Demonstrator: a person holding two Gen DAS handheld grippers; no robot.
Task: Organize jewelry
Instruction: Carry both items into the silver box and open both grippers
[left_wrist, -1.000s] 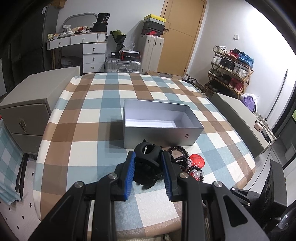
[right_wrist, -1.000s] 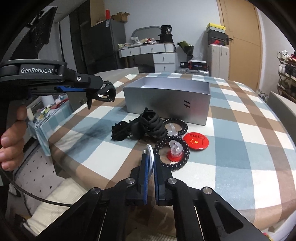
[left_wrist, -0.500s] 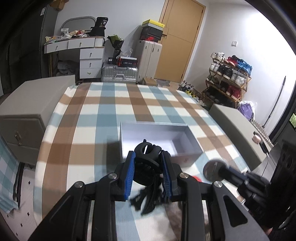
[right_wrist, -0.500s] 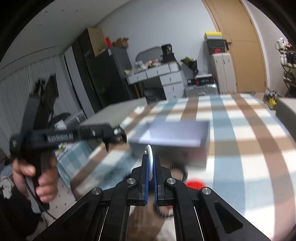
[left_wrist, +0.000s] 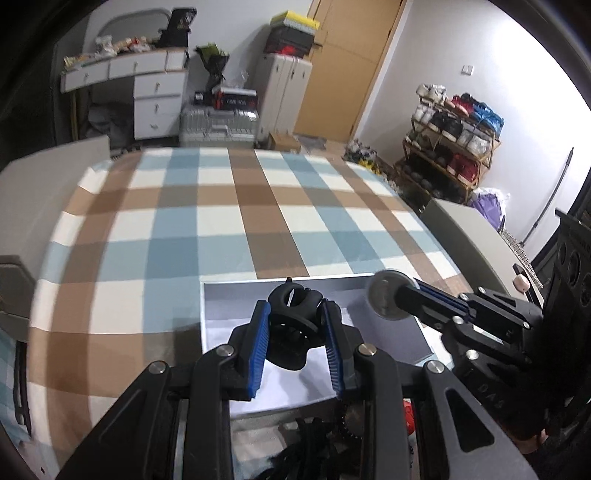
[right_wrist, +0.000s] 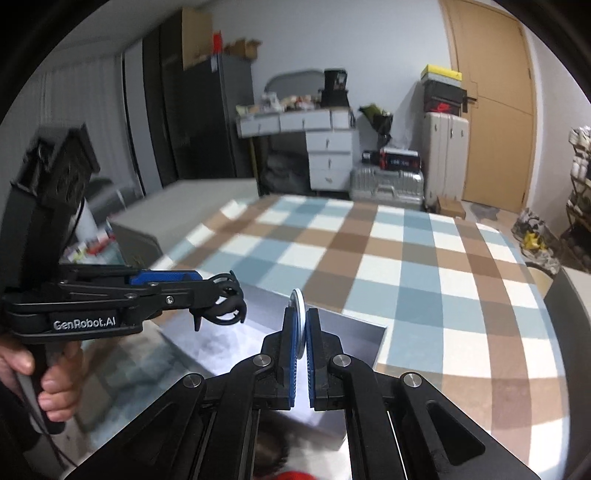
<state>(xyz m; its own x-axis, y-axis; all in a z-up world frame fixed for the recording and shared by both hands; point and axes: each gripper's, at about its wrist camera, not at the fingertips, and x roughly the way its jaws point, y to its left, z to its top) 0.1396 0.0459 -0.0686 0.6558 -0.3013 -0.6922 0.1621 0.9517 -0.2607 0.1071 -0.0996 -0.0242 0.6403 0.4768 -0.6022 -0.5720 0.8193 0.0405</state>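
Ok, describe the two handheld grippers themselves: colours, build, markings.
Both are black, angular linkage frames with silver pivot screws and blue ribbed pads on the fingers. The left gripper carries white "GenRobot.AI" lettering on its side, a boxy black block on top and a pistol-style handle; a bare hand grips it. The right gripper looks identical in build.

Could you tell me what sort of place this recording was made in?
Most likely a lived-in bedroom or spare room at home: a shoe rack, suitcases and a cluttered white dresser stand around the checked-cloth table.
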